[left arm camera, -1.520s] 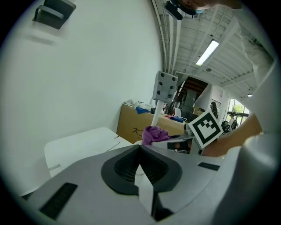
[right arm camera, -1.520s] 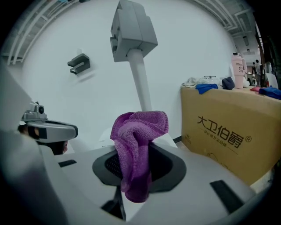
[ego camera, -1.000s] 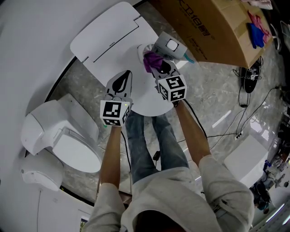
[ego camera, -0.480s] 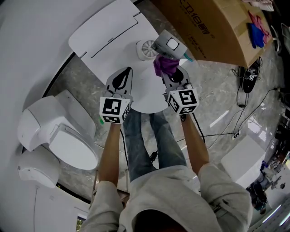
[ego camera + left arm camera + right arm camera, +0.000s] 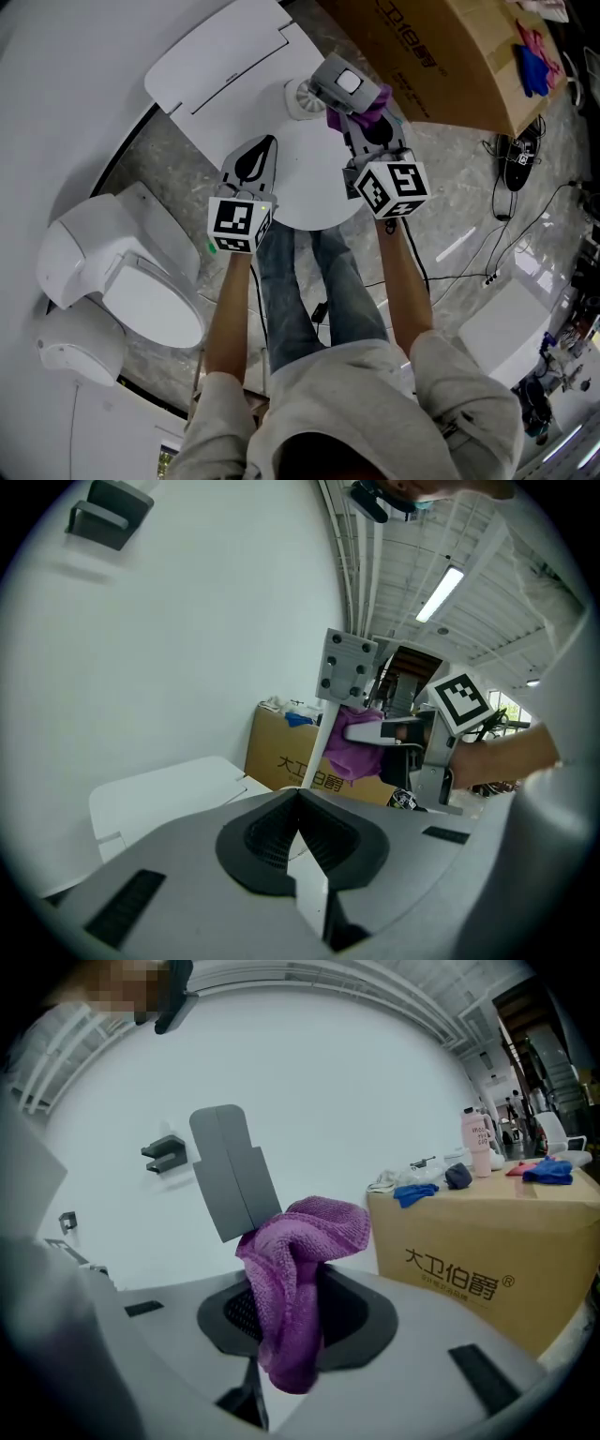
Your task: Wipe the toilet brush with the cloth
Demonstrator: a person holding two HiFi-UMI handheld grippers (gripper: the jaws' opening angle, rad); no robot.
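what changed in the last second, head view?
The right gripper, shut on the purple cloth, swept from the left of the toilet brush head to its right. Nothing was taken up or let go. The left gripper stayed put, shut on the brush handle.

In the head view, the purple fluffy cloth is mostly hidden behind the right tool and the grey flat plate. The round white base of the toilet brush only partly peeks out from under that plate. In the left gripper view, the thin white stick goes down behind the left tool, so its low end cannot be seen. The big brown cardboard box at the far right is cut off by the top edge. The little things on it are too small to tell.
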